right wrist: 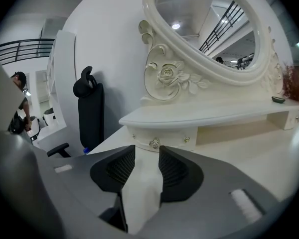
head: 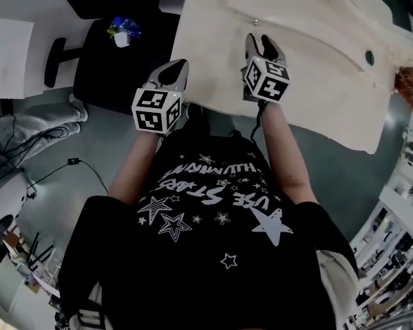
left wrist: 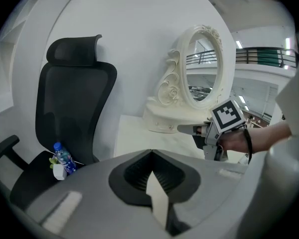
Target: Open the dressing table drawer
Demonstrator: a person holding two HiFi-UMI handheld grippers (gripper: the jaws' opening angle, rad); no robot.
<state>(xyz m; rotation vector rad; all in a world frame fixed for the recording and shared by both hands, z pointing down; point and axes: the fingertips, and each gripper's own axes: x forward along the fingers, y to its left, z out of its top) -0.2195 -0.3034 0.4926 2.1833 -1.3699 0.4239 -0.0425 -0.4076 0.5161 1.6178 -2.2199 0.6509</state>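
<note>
Cream, glossy dressing counter (head: pixel 213 40) with a carved oval mirror (right wrist: pixel 209 29). Its small curved drawer (right wrist: pixel 164 136), fitted with a faceted metal knob (right wrist: pixel 154 143), is set under the raised shelf, just beyond the right gripper (right wrist: pixel 147 156), whose ribbed black pads are held apart, empty. The left gripper (left wrist: pixel 152 153) is clenched on nothing. A blue-capped plastic bottle (left wrist: pixel 63 157) and a white cup (left wrist: pixel 59 172) holding something green are carried on a black mesh chair (left wrist: pixel 74 98).
</note>
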